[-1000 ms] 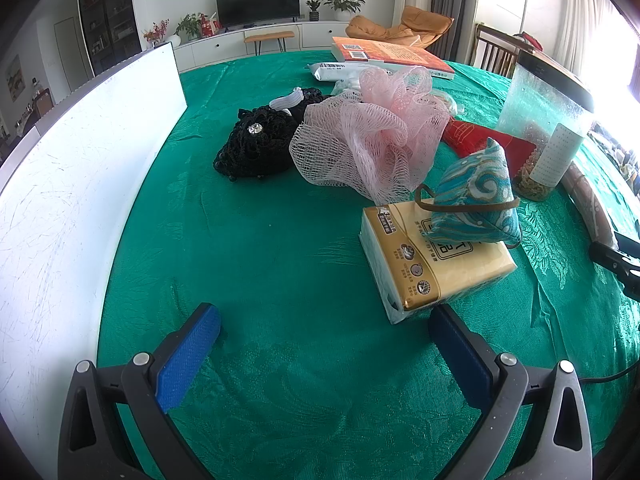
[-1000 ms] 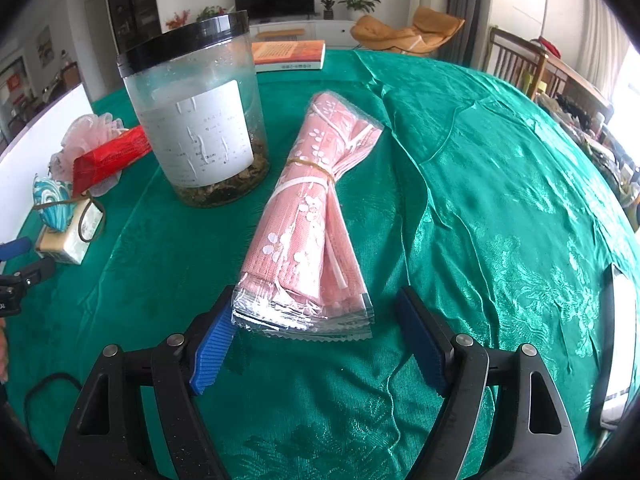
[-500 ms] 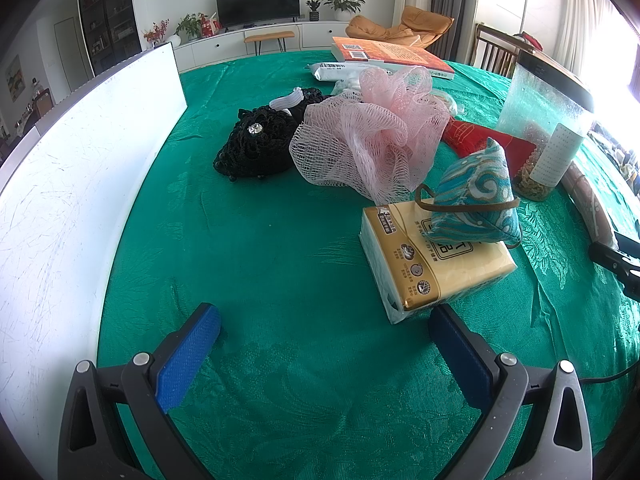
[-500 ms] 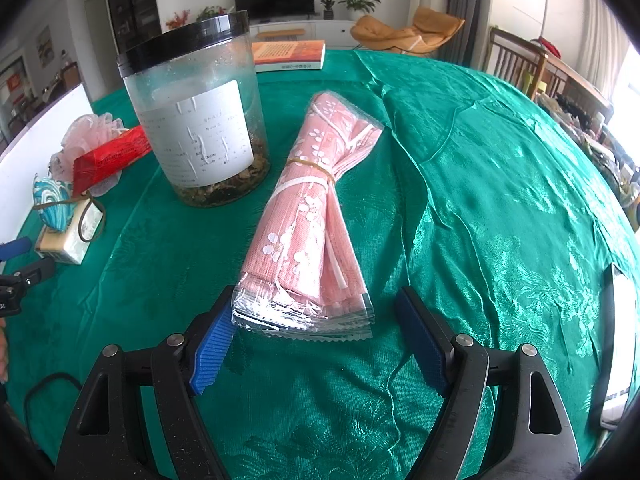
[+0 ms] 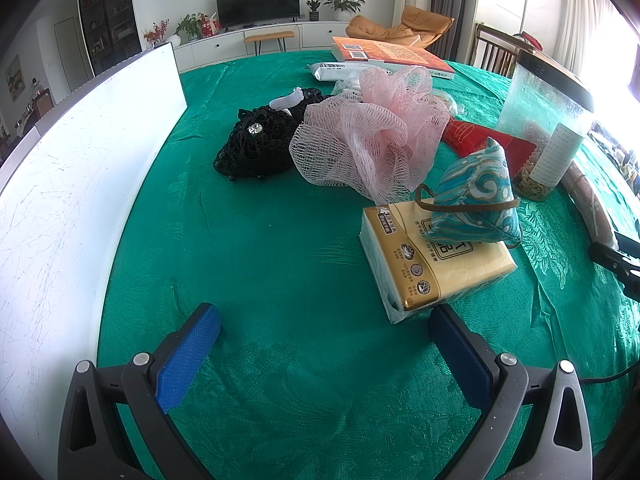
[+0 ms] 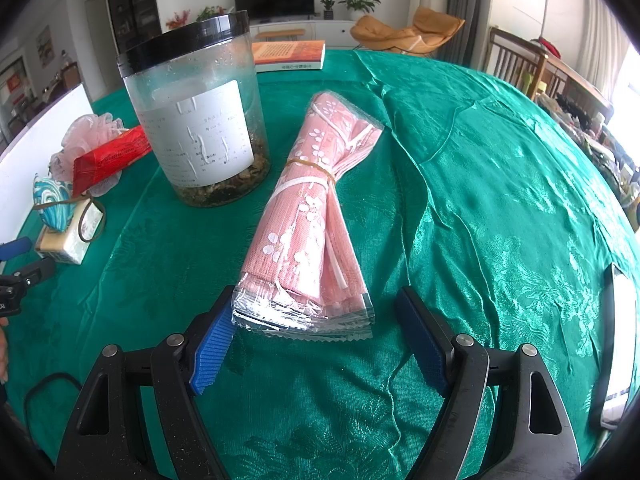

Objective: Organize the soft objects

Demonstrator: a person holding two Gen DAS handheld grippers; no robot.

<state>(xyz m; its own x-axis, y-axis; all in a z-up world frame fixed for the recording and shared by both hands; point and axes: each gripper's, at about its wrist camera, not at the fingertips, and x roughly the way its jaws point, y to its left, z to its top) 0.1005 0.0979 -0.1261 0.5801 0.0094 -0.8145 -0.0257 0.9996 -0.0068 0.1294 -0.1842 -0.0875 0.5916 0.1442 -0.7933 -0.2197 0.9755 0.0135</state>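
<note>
My left gripper (image 5: 324,328) is open and empty above the green cloth, with a gold tissue pack (image 5: 432,256) just ahead of its right finger. A teal patterned pouch (image 5: 476,196) lies on the pack. Behind are a pink mesh sponge (image 5: 372,136) and a black beaded item (image 5: 256,148). My right gripper (image 6: 316,328) is open, its fingers on either side of the near end of a bagged pink floral cloth bundle (image 6: 312,216), not closed on it.
A clear jar with a black lid (image 6: 200,120) stands left of the bundle. A red packet (image 6: 112,160) leans by it. An orange book (image 5: 392,56) and a white packet (image 5: 340,70) lie at the far side. A white board (image 5: 68,176) stands along the left.
</note>
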